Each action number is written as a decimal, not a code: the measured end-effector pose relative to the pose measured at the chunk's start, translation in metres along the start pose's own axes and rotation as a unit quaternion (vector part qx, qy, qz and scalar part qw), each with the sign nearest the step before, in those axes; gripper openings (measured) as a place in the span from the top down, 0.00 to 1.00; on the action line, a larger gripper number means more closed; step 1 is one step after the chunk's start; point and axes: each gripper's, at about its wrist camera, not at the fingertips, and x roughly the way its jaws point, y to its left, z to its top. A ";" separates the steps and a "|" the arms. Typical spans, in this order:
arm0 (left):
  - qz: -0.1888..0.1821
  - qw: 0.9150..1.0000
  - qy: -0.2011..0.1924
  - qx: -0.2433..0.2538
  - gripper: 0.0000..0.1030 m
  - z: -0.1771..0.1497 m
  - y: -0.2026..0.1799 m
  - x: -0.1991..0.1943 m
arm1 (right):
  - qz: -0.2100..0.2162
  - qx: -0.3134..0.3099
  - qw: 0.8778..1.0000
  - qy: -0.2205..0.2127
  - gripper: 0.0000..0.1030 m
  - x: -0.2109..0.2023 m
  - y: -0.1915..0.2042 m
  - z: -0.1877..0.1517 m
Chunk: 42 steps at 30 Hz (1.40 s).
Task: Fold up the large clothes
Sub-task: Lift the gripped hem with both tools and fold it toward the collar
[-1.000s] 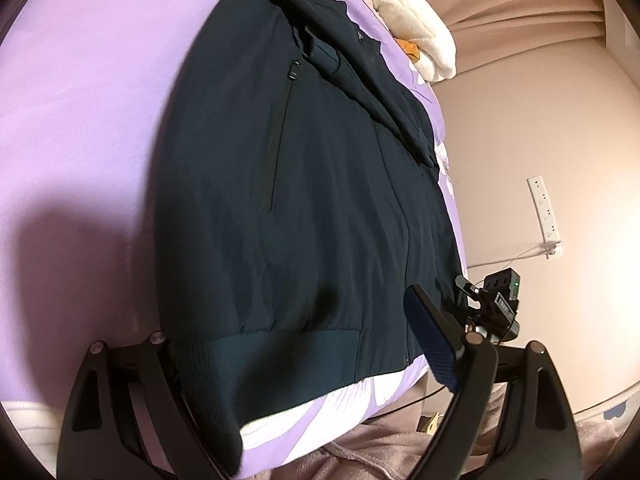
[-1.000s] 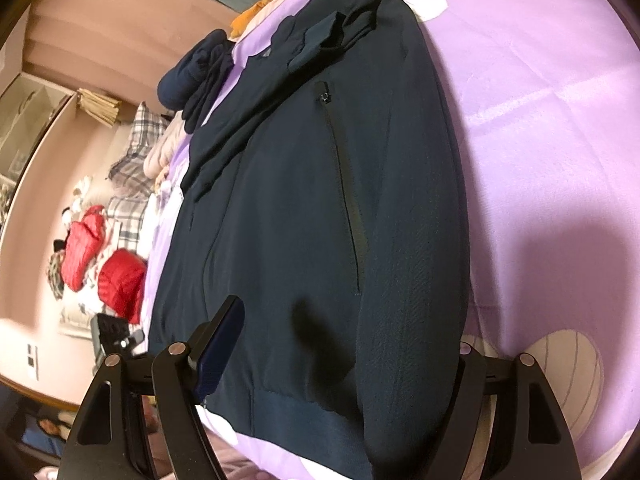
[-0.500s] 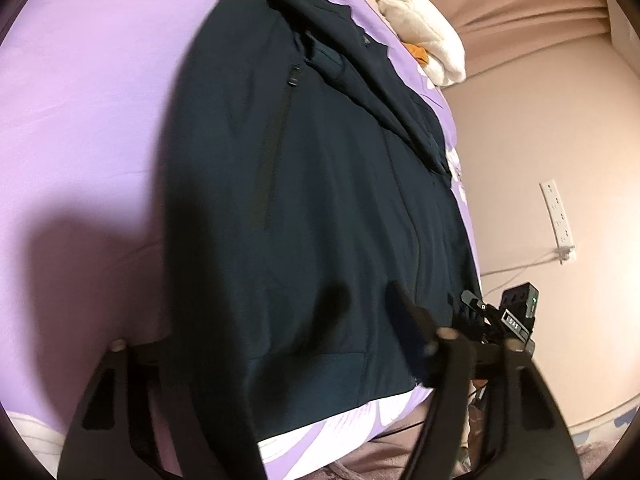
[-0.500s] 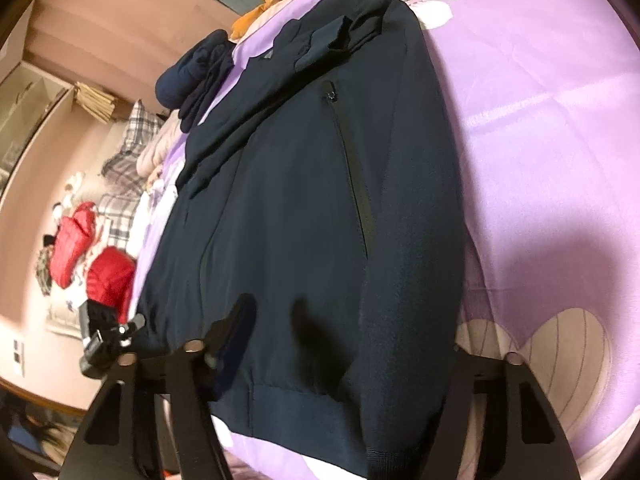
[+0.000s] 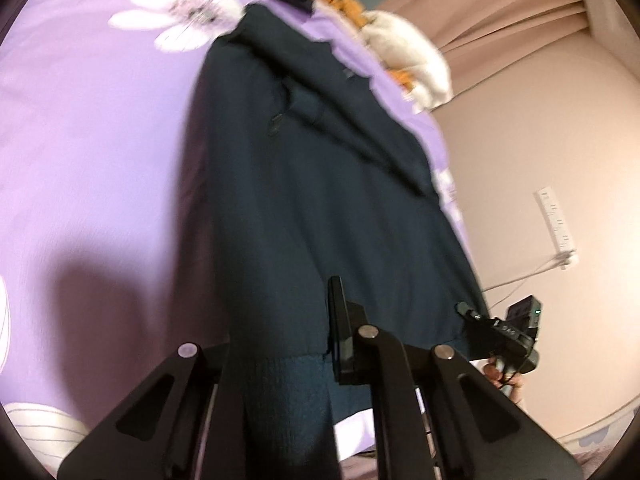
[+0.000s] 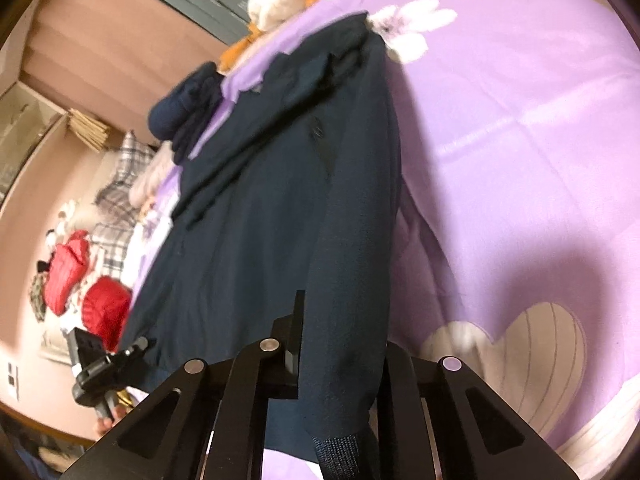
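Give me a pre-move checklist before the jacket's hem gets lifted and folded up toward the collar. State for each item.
1. Left hand-held gripper clamped on the hem of the dark jacket: ok, fabric sits between the closed jaws.
2. Right hand-held gripper gripping the hem at the other corner: ok; its jaws are closing with fabric pinched between them.
3. Both layers of the jacket caught in each grip: cannot tell.
4. Purple bedspread kept out of the grips: cannot tell, the hem hides it.
5. Fold path over the jacket free of other items: ok.
6. Plush toy near the collar clear of the landing spot: cannot tell.
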 end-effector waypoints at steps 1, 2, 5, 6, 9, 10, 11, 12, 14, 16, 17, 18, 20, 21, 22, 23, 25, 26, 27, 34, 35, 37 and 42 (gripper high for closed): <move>-0.007 1.000 -0.005 0.005 0.91 0.002 -0.004 -0.001 | 0.010 0.000 1.000 -0.006 0.86 -0.003 0.003 0.002; -0.015 1.000 -0.010 0.009 0.91 0.004 -0.009 -0.002 | 0.022 -0.003 1.000 -0.012 0.86 -0.006 0.006 0.004; -0.035 0.999 -0.017 0.019 0.91 0.008 -0.020 -0.003 | 0.045 -0.012 0.999 -0.025 0.87 -0.011 0.017 0.008; -0.040 0.999 -0.019 0.024 0.90 0.008 -0.022 -0.005 | 0.051 -0.012 0.998 -0.028 0.87 -0.012 0.019 0.009; -0.057 0.997 -0.029 0.035 0.90 0.007 -0.028 -0.012 | 0.067 -0.011 0.997 -0.032 0.87 -0.015 0.024 0.011; -0.062 0.997 -0.031 0.036 0.90 0.008 -0.029 -0.013 | 0.071 -0.011 0.997 -0.034 0.87 -0.016 0.025 0.011; -0.065 0.997 -0.033 0.035 0.90 0.010 -0.030 -0.013 | 0.077 -0.013 0.996 -0.038 0.88 -0.018 0.027 0.011; -0.068 0.997 -0.035 0.034 0.90 0.011 -0.031 -0.015 | 0.084 -0.015 0.995 -0.042 0.88 -0.021 0.028 0.010; -0.075 0.996 -0.037 0.032 0.90 0.011 -0.030 -0.017 | 0.092 -0.017 0.995 -0.046 0.88 -0.023 0.031 0.009; -0.081 0.995 -0.038 0.034 0.90 0.012 -0.031 -0.021 | 0.096 -0.019 0.994 -0.049 0.88 -0.024 0.033 0.009; -0.085 0.995 -0.041 0.042 0.90 0.011 -0.034 -0.024 | 0.098 -0.021 0.994 -0.050 0.88 -0.024 0.034 0.009; -0.087 0.994 -0.044 0.048 0.90 0.011 -0.036 -0.026 | 0.099 -0.022 0.994 -0.050 0.88 -0.024 0.034 0.009; -0.097 0.993 -0.049 0.056 0.90 0.011 -0.039 -0.032 | 0.101 -0.024 0.993 -0.052 0.88 -0.024 0.039 0.010; -0.101 0.992 -0.052 0.060 0.90 0.011 -0.041 -0.035 | 0.103 -0.027 0.993 -0.053 0.88 -0.024 0.041 0.010; -0.104 0.991 -0.053 0.063 0.90 0.013 -0.043 -0.038 | 0.106 -0.030 0.992 -0.055 0.88 -0.026 0.044 0.011; -0.107 0.990 -0.055 0.067 0.90 0.013 -0.046 -0.040 | 0.109 -0.033 0.992 -0.057 0.88 -0.027 0.047 0.011; -0.107 0.990 -0.057 0.076 0.90 0.014 -0.050 -0.043 | 0.116 -0.042 0.990 -0.061 0.88 -0.032 0.053 0.012; -0.106 0.989 -0.058 0.079 0.90 0.014 -0.052 -0.045 | 0.119 -0.045 0.990 -0.064 0.88 -0.035 0.055 0.013; -0.107 0.989 -0.059 0.083 0.90 0.013 -0.055 -0.047 | 0.122 -0.046 0.989 -0.066 0.88 -0.037 0.057 0.014; -0.122 0.985 -0.065 0.102 0.90 0.005 -0.068 -0.064 | 0.145 -0.059 0.985 -0.079 0.88 -0.057 0.064 0.015; -0.123 0.985 -0.066 0.106 0.90 0.004 -0.071 -0.067 | 0.147 -0.063 0.984 -0.079 0.88 -0.060 0.064 0.015; -0.125 0.983 -0.070 0.110 0.90 0.002 -0.074 -0.073 | 0.153 -0.069 0.982 -0.081 0.88 -0.065 0.068 0.014; -0.134 0.981 -0.079 0.116 0.90 -0.007 -0.080 -0.090 | 0.161 -0.083 0.979 -0.088 0.88 -0.077 0.075 0.013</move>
